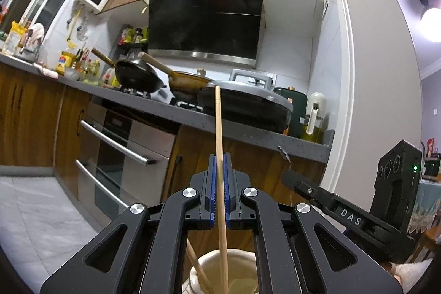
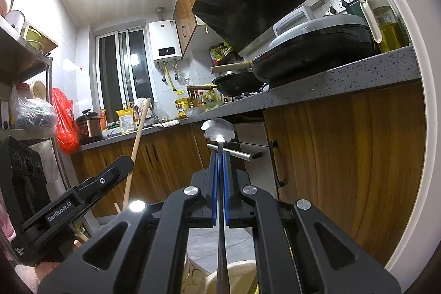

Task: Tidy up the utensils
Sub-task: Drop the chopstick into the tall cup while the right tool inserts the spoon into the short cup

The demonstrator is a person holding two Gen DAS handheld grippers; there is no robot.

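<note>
My left gripper [image 1: 219,156] is shut on a wooden chopstick [image 1: 218,123] that stands nearly upright. Its lower end reaches into a cream cup [image 1: 242,258] below the jaws, where a second chopstick [image 1: 196,266] leans. My right gripper [image 2: 219,154] is shut on the thin dark handle of a metal utensil [image 2: 219,130], whose shiny scalloped end sticks up past the pads. The cream cup [image 2: 239,269] also shows under it. Each gripper appears in the other's view: the right gripper [image 1: 289,177] at the right, the left gripper [image 2: 125,163] with its chopstick [image 2: 137,141] at the left.
A grey counter [image 1: 248,142] ahead carries a black wok [image 1: 137,76], a brown pan [image 1: 190,81], a lidded griddle [image 1: 248,104] and an oil bottle [image 1: 314,120]. An oven [image 1: 124,150] with bar handles sits below. A metal shelf [image 2: 27,51] and red bag [image 2: 64,123] stand left.
</note>
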